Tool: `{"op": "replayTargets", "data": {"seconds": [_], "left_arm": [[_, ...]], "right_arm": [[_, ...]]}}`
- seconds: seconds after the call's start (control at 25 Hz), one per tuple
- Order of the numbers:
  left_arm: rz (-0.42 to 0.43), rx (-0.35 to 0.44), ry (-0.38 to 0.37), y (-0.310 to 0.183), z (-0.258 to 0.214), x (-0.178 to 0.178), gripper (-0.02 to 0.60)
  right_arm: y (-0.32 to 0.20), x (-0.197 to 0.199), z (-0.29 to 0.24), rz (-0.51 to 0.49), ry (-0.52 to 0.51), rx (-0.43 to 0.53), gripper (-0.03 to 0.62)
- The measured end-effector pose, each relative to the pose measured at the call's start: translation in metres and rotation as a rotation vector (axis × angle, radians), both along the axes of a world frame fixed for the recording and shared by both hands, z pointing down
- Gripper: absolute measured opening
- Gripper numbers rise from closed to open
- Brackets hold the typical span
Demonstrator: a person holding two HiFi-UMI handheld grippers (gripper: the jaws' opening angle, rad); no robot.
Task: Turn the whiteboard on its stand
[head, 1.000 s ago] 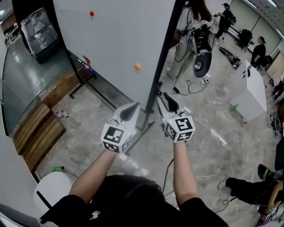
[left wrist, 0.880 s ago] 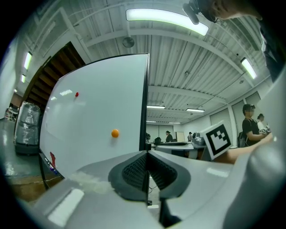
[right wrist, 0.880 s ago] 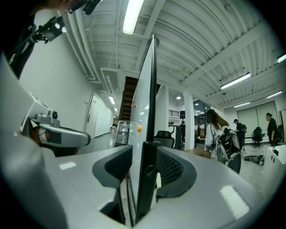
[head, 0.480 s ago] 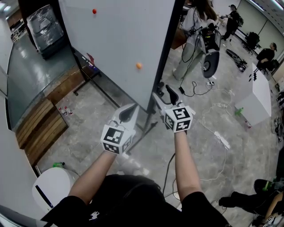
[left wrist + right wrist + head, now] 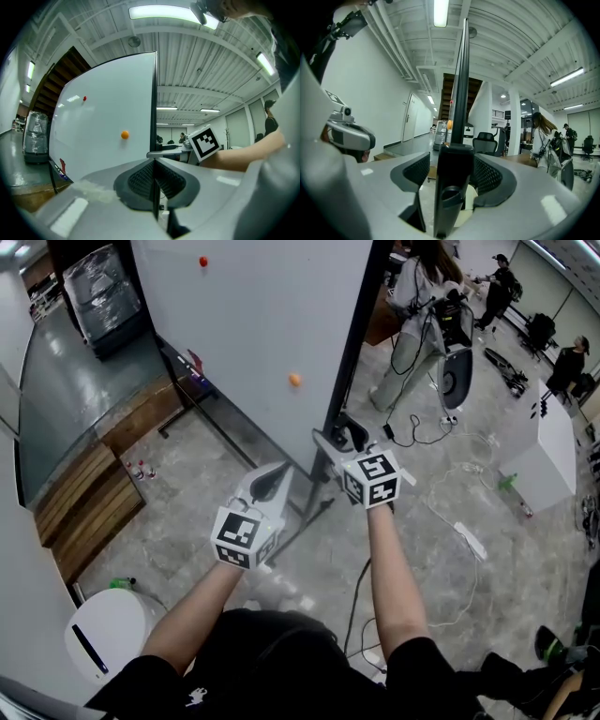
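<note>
Right gripper (image 5: 338,437), centre of the head view: jaws opening, standing wide to either side of the black frame post (image 5: 459,93) of the whiteboard (image 5: 253,334). Left gripper (image 5: 273,478), just lower left of it: jaws clamped narrow on the board's thin edge. Whiteboard fills the upper centre, with an orange magnet (image 5: 294,380) and a red magnet (image 5: 202,261) on its face.

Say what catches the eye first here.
The big whiteboard fills the upper middle of the head view, with an orange magnet on its face. At its lower corner the left claw is clamped on its thin edge. The right claw has its jaws opening, the black side frame between them.
</note>
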State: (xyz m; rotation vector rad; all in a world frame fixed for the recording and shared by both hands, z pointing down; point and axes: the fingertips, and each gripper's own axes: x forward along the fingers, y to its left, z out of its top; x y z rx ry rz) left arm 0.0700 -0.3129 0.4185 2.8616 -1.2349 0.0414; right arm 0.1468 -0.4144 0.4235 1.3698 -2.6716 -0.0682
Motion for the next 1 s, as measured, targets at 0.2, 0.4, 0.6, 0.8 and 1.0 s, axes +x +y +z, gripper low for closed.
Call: {"op": "replayTargets", "data": {"seconds": [0.2, 0.4, 0.6, 0.8, 1.0], "left_arm": [[-0.022, -0.002, -0.002, -0.003, 0.000, -0.014, 0.003], [-0.047, -0.002, -0.003, -0.002, -0.001, -0.020, 0.003], [-0.060, -0.009, -0.007, -0.005, 0.002, -0.025, 0.003], [-0.062, -0.011, -0.006, -0.004, 0.003, -0.030, 0.003], [-0.073, -0.011, -0.006, 0.001, 0.000, -0.036, 0.003]], "right_arm": [[-0.006, -0.006, -0.005, -0.014, -0.017, 0.005, 0.232], [-0.002, 0.002, -0.007, -0.057, -0.025, 0.000, 0.206], [-0.005, 0.001, -0.007, -0.093, -0.004, -0.009, 0.199], [-0.007, -0.003, -0.007, -0.092, -0.027, -0.028, 0.196], [-0.004, -0.001, -0.008, -0.075, -0.026, -0.046, 0.193]]}}
